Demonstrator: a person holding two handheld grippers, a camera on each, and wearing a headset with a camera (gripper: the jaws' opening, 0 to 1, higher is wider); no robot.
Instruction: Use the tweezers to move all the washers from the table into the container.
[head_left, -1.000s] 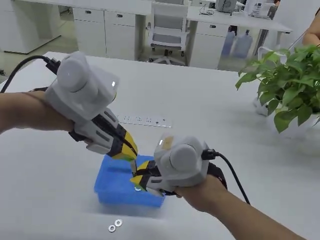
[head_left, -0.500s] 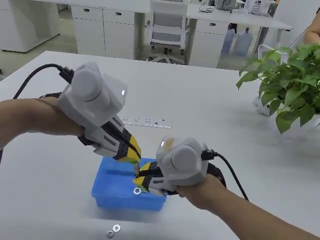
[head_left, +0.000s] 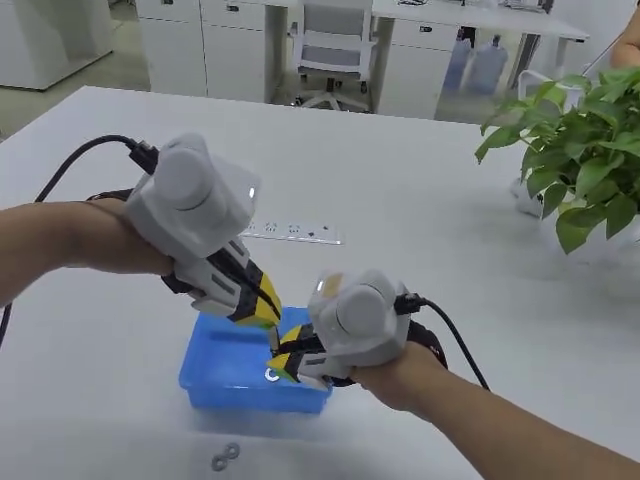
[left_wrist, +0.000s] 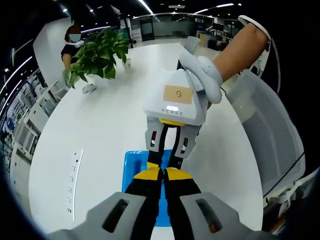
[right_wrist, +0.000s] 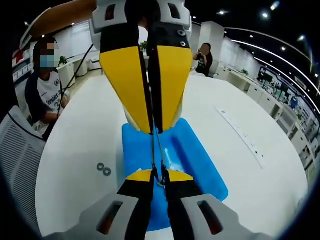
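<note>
Both claws meet tip to tip over the blue container, which sits on the white desk. The left claw comes in from 10 o'clock in the head view, the right claw from 4 o'clock. In the right gripper view the tweezers show as two thin metal blades with their long axis running 12 to 6. The upper end is pinched between the left claw's yellow pads and the lower end sits in the narrow gap of the right claw. Both claws look clenched on the tweezers, and I cannot tell which one carries the load. From the left gripper view the left claw's own pads are drawn close together. Two washers lie side by side on the bare desk, just outside the container's wall, at 9 o'clock from the right claw in its own view. In the head view the same washers are at 7 o'clock from the right claw, which is the nearer of the two. A pale ring inside the container may be a washer already delivered. The next move likely swings the tweezer tips out over the wall toward that pair and down flat to the desk.
</note>
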